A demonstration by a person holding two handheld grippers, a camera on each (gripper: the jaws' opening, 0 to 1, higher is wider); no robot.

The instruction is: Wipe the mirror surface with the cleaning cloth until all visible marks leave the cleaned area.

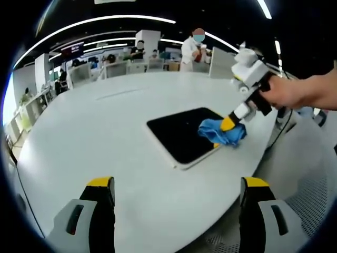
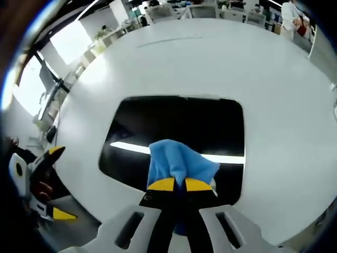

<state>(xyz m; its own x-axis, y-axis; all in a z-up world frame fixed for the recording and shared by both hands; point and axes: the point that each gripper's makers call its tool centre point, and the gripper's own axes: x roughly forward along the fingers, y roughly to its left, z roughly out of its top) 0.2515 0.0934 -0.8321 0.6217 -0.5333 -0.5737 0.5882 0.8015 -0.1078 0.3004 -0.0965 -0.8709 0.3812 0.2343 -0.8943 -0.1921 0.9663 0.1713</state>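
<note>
One blue cloth (image 2: 179,163), clamped by the right gripper (image 2: 179,184), presses the mirror's (image 2: 179,118) near edge.

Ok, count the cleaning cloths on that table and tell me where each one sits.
1. The blue cloth is clamped in the right gripper and pressed on the mirror near its edge closest to that gripper. None elsewhere on the white table.

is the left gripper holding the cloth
No, the left gripper hangs open over the bare table, while the right gripper pinches the cloth on the mirror.
</note>
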